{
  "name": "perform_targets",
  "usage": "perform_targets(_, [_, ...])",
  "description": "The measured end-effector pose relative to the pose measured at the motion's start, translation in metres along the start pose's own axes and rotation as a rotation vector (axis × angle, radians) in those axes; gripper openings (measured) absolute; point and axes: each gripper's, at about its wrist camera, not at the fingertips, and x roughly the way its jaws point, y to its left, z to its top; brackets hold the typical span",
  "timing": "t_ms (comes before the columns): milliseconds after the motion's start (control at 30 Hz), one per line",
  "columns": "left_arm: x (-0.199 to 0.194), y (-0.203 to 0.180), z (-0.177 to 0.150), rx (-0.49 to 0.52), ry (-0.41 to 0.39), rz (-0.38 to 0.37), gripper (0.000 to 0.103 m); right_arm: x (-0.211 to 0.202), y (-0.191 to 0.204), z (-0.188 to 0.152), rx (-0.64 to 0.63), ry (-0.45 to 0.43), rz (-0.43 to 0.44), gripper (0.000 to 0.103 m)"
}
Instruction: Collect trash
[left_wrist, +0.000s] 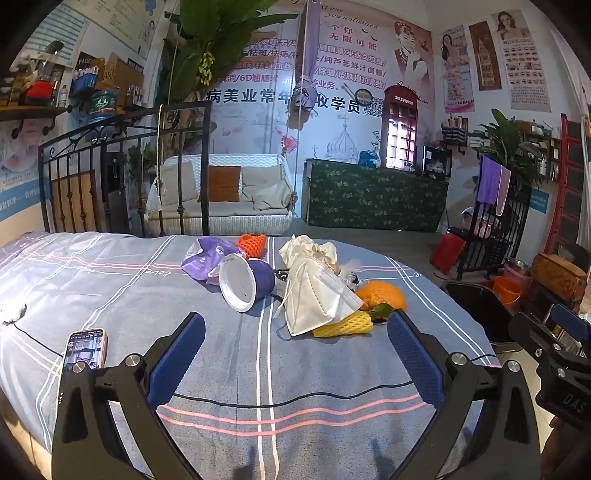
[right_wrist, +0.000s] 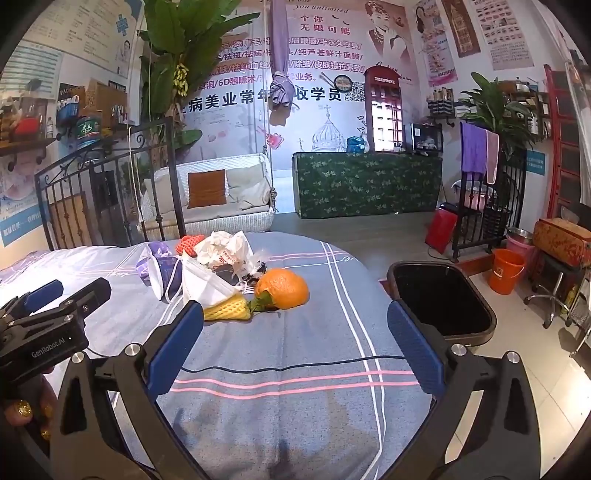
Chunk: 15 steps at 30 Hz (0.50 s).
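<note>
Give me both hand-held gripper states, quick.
Left hand-held gripper: open, holding nothing.
Right hand-held gripper: open, holding nothing.

"TELEPHONE" on red booth (right_wrist: 385, 110), "GenRobot.AI" on claw (right_wrist: 51, 317)

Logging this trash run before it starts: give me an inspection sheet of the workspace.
Surface: bed, blue-grey striped sheet.
Job's things: pile mid-bed: mask, tipped cup, purple wrapper, crumpled paper, orange, yellow foam net, orange foam net; black bin beside the bed, right.
Clutter: phone on the sheet, left.
Grippers: left gripper and right gripper open, empty, short of the pile.
Cables: black cable across the sheet.
Surroundings: sofa, orange bucket.
</note>
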Motion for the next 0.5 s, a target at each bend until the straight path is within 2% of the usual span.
perform_targets(500, [-0.0027,0.0012,-0.0007,0.004,0.004,-0.005,0.098,0.0061,0.0007,-0.0001,0.002,0.015,0.002,0.098])
